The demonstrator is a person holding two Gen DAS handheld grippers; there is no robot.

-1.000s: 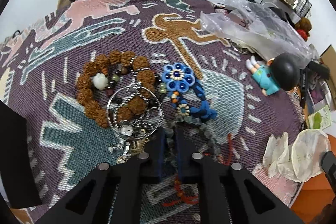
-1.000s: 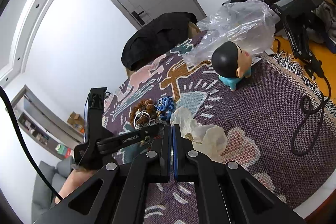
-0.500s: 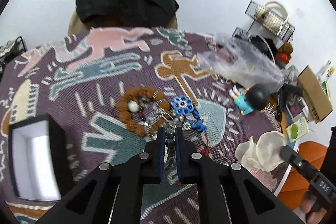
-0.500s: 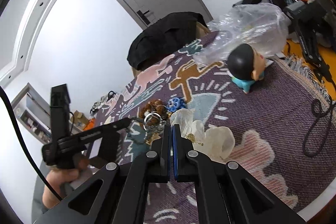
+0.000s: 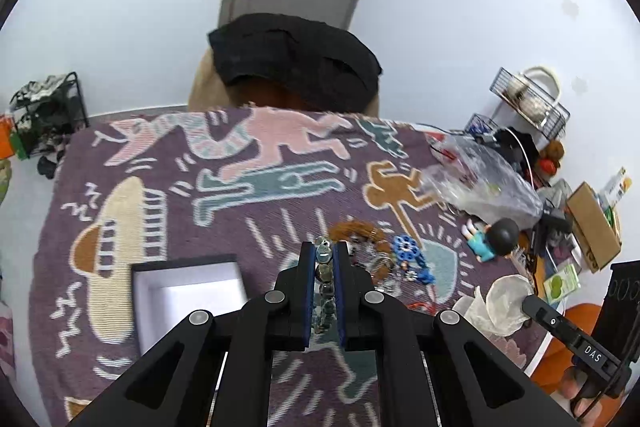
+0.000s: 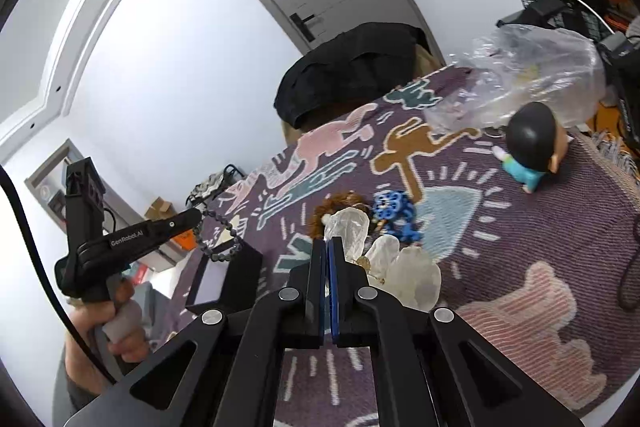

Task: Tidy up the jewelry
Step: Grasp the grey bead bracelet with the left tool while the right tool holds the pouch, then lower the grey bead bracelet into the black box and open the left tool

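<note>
Left tool (image 5: pixel 324 259) is clenched on a dark bead bracelet (image 6: pixel 218 235), which hangs as a loop off its tip, clear of the counter (image 5: pixel 248 223). The open box (image 5: pixel 188 287) sits just left of and below that tool, so the drop looks like a short move left and down; the left hand is much nearer to it. Right tool (image 6: pixel 328 247) is clenched on nothing, hovering over the white pouches (image 6: pixel 400 275), with the rest of the jewelry pile (image 5: pixel 376 251) beyond them.
</note>
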